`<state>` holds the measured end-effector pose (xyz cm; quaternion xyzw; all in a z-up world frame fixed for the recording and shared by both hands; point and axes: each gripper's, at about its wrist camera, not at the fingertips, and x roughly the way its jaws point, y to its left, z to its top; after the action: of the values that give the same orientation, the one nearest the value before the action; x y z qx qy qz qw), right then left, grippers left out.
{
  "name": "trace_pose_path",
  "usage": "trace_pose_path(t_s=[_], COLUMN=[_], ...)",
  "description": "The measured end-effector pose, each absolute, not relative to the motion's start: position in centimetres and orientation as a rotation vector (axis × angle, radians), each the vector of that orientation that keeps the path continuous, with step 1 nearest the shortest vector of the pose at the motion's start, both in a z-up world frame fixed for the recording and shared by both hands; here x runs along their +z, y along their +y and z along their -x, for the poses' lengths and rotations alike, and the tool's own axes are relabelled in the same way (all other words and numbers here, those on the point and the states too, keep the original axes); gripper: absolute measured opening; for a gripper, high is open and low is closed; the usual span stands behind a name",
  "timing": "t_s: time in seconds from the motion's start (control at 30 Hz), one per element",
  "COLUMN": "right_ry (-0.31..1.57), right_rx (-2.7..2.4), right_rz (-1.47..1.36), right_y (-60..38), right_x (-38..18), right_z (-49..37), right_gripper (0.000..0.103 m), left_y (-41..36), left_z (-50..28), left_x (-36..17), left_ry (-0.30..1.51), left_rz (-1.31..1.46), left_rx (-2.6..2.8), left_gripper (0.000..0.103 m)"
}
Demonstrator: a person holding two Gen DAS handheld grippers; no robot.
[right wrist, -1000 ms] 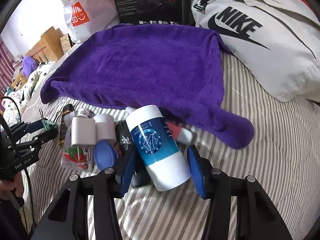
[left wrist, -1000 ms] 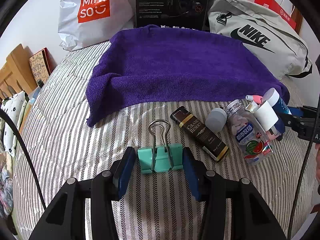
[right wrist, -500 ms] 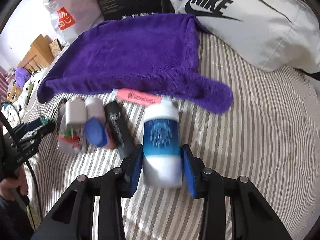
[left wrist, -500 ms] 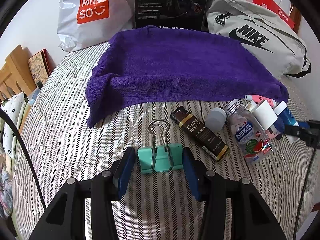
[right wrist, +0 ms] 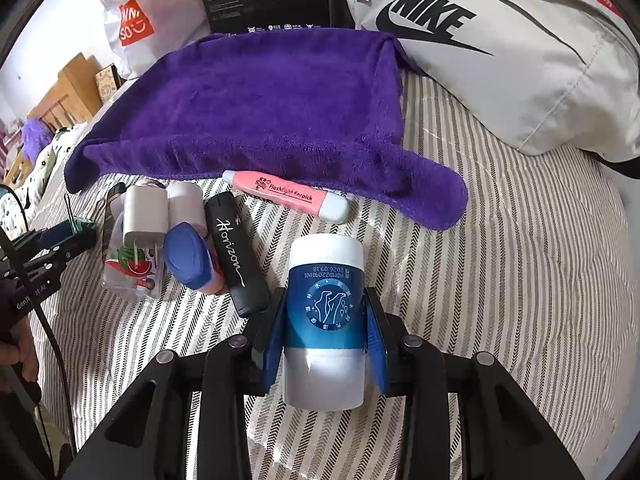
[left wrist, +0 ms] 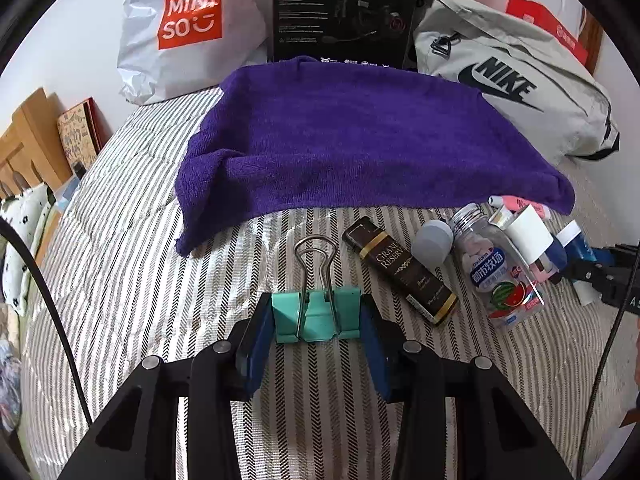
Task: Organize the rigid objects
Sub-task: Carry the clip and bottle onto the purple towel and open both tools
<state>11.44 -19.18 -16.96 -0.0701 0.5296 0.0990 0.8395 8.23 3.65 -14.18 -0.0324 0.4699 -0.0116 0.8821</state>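
A: Surface type?
B: A bed [left wrist: 120, 240] with a grey-and-white striped cover.

A: Rear boundary?
B: A white wall [left wrist: 72, 32]. A white shopping bag [left wrist: 188, 28], a black box [left wrist: 344, 8] and a grey bag [left wrist: 512, 92] lean against it.

A: Left side?
B: Wooden furniture [left wrist: 28, 140]. Lighting is bright and even.

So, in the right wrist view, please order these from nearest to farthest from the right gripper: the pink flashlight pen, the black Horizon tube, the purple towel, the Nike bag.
1. Black Horizon tube, just left of the right gripper.
2. Pink flashlight pen, ahead, lying crosswise.
3. Purple towel, spread behind the pen.
4. Nike bag, far right, at the back.
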Motion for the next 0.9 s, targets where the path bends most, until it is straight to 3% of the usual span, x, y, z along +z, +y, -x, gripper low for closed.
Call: trace_pose_path(t_s=[0.9], right_ry=[1.049], right_rx=[0.295], right_rz=[0.109], right_y=[-17.8], right_x=[-11.6], right_z=[-12.3], right_gripper=[0.037], left_y=[7.1], left_z=[-8.1], left_x=[-7.3], left_ry=[0.873], left_rz=[0.153], left_rx=[-0.114], left_gripper=[0.040])
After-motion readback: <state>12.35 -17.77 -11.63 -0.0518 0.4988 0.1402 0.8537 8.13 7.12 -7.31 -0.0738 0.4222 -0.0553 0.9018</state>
